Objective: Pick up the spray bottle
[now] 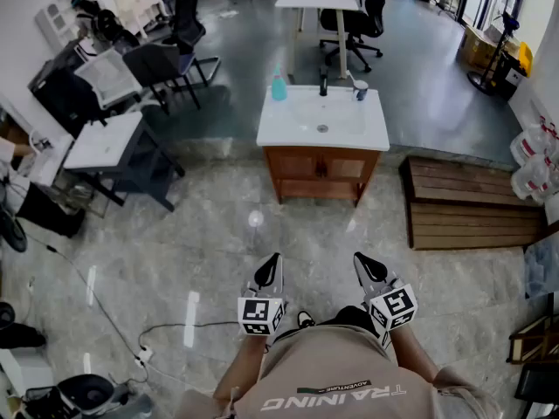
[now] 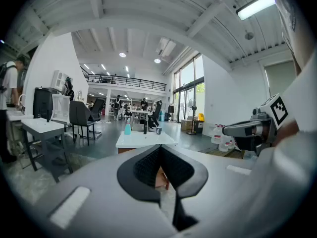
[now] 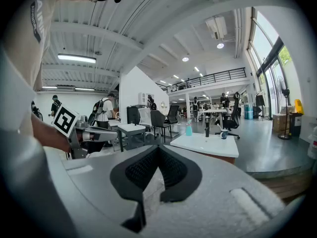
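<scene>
While the teal spray bottle [image 1: 279,86] stands on a smooth white countertop [image 1: 281,126], left tool [image 1: 274,260] and right tool [image 1: 360,260] are pressed together.

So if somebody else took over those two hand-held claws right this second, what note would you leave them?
Left gripper: jaws together, nothing between them, held low in front of the person.
Right gripper: the same, jaws together and empty.
Spray bottle: the teal one, upright at the back left of the white washbasin counter, left of the faucet and a cup.
Done: nothing yet; the bottle is untouched and a stretch of floor lies between the person and the counter.
Left: walk up to the counter, open one gripper, close it on the bottle and lift it.
</scene>
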A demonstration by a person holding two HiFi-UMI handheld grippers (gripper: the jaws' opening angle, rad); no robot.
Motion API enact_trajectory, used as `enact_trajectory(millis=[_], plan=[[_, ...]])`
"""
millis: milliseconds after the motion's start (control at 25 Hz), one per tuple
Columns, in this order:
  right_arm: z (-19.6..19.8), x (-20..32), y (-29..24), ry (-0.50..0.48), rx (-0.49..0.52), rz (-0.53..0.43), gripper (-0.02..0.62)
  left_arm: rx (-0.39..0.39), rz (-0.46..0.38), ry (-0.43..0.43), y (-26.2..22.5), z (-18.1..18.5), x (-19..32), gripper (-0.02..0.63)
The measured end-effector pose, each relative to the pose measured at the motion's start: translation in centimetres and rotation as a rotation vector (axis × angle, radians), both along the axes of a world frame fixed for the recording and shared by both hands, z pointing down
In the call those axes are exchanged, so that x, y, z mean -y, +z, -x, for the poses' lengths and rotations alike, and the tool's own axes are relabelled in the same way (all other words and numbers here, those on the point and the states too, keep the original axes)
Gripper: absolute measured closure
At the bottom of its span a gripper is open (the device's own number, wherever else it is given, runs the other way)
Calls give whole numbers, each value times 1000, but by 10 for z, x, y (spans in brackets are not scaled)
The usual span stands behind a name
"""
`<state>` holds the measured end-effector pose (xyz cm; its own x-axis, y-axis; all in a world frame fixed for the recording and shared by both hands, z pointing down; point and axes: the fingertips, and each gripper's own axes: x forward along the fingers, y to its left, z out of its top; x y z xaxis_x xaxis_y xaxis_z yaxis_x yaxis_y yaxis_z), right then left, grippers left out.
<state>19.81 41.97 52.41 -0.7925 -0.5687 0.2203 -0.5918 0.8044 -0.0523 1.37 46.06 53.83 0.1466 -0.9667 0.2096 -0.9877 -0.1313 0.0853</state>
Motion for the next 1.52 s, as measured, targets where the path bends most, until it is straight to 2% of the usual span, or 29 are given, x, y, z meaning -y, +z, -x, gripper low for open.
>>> enact_trajectory(millis=[200,400,600,800,1040,1160,1320,1520], plan=[[7,4,-7,-20,-21,-12,592,-20,-27,-26,-3,9,2,589],[9,7,-19,22,34,-3,592,-60,13,-18,16,11,9,589],[-6,7,-8,45,-38,17,592,-97,37,15,31,-3,22,589],[-11,29,3,49,-61,49,592,-87,39,28,31,-7,53,589],[14,79,13,-3,-2,73,592,-52,61,-1,26,7,88,589],[35,118,0,-44,46,36,592,-16,50,-14,12,18,114,589],[47,162,-11,-98,68,4,592,28,25,-9,-6,15,159,589],[44,206,7,-144,65,67,592,42,-14,-48,-22,14,209,589]])
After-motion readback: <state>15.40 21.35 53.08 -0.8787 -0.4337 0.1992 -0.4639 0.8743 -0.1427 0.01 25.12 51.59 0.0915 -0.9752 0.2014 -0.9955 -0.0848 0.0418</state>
